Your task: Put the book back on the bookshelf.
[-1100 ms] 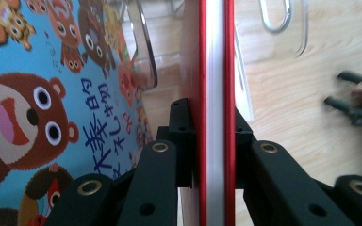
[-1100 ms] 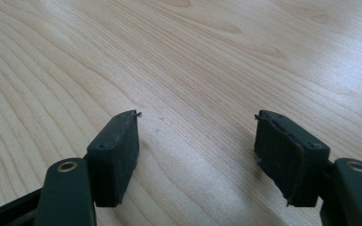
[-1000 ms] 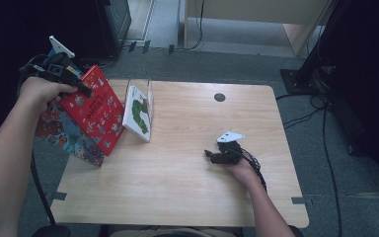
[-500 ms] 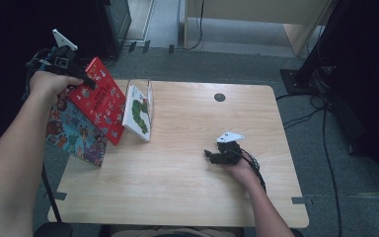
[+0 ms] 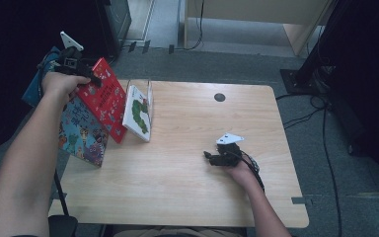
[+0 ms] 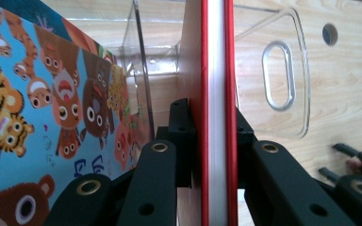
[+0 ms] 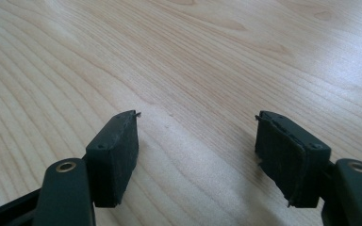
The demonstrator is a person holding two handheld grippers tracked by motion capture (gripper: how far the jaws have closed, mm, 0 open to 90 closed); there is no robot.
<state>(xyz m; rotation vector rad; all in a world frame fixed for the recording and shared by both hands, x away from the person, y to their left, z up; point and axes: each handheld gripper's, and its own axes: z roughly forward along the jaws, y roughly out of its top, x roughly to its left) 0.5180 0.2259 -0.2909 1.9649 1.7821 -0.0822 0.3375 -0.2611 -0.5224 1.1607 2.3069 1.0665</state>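
the left tongs (image 6: 207,141) clamp the red book (image 5: 103,98) by its edge, tilted above the desk's (image 5: 187,197) left edge, beside the clear holder (image 6: 283,80) where one book (image 5: 139,112) already stands. placing it seems not yet done; a blue book (image 5: 81,133) waits. the right tongs (image 7: 198,155) rest wide and empty near the desk's right edge.

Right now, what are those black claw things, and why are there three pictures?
Those are grippers, hand tools with two jaws that a person squeezes. One picture looks down from above the wooden table. The other two come from little cameras riding on each gripper. The left gripper pinches a red book by its edge, beside a blue animal book. A white caterpillar book stands in a clear holder. The right gripper rests open on the table, holding nothing.
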